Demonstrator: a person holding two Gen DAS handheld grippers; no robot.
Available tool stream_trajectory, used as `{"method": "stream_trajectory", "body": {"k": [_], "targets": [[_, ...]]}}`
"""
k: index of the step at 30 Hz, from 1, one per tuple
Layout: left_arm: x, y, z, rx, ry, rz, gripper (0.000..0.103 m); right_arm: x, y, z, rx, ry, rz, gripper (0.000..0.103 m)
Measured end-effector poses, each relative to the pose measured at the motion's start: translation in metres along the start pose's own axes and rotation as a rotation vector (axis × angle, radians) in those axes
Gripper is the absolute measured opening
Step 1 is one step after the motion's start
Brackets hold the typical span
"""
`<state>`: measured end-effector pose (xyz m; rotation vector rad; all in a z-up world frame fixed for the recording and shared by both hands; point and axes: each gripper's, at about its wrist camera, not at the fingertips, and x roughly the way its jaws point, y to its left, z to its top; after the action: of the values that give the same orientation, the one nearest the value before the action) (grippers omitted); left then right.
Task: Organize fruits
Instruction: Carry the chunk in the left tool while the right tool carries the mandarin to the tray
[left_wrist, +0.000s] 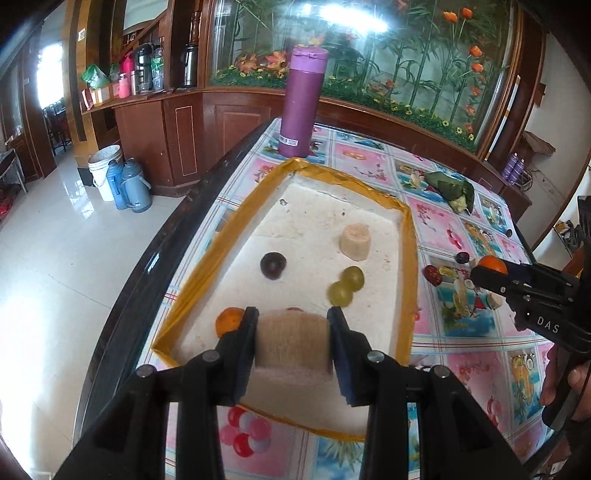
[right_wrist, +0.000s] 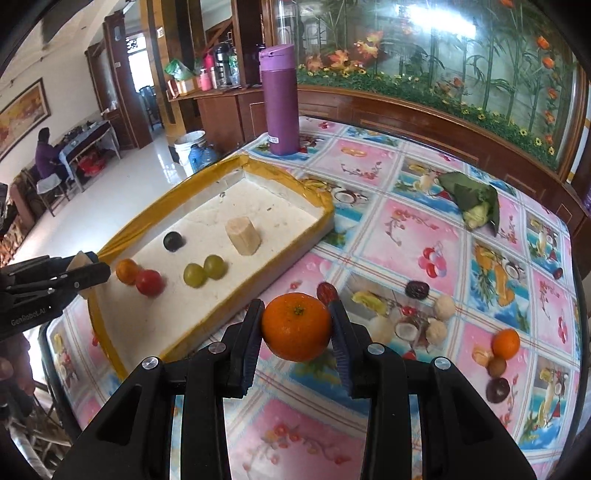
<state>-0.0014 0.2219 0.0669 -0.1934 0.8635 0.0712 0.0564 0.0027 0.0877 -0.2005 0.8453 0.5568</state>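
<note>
My left gripper (left_wrist: 293, 341) is shut on a pale banana chunk (left_wrist: 293, 345) and holds it over the near end of the yellow-rimmed white tray (left_wrist: 408, 258). In the tray lie another banana chunk (left_wrist: 355, 242), a dark grape (left_wrist: 273, 265), two green grapes (left_wrist: 346, 286) and a small orange (left_wrist: 228, 321); the right wrist view also shows a red tomato (right_wrist: 149, 282) there. My right gripper (right_wrist: 295, 328) is shut on an orange tangerine (right_wrist: 295, 326) above the tablecloth, right of the tray (right_wrist: 325, 218).
A tall purple flask (left_wrist: 303, 101) stands behind the tray. On the flowered tablecloth lie a leaf-wrapped bundle (right_wrist: 476, 203), red and dark dates (right_wrist: 416, 290), pale round fruits (right_wrist: 443, 306), a small orange (right_wrist: 505, 343) and a dark fruit (right_wrist: 497, 389). The table edge runs along the left.
</note>
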Motion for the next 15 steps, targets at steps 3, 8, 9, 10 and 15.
{"method": "stream_trajectory", "body": {"k": [3,8,9,10,15], "targets": [[0.013,0.007,0.009,-0.005,0.009,-0.003,0.040,0.018,0.008,0.021,-0.007,-0.001,0.011,0.034],[0.032,0.008,0.016,-0.008,0.026,-0.024,0.041,0.053,0.018,0.052,-0.018,-0.005,0.015,0.034],[0.035,0.008,0.016,-0.008,0.031,-0.030,0.041,0.059,0.019,0.056,-0.020,-0.002,0.015,0.034],[0.038,0.007,0.015,-0.006,0.035,-0.037,0.041,0.065,0.019,0.060,-0.018,0.003,0.014,0.034],[0.051,0.004,0.014,0.005,0.059,-0.050,0.041,0.097,0.013,0.072,-0.010,0.032,-0.003,0.034]]}}
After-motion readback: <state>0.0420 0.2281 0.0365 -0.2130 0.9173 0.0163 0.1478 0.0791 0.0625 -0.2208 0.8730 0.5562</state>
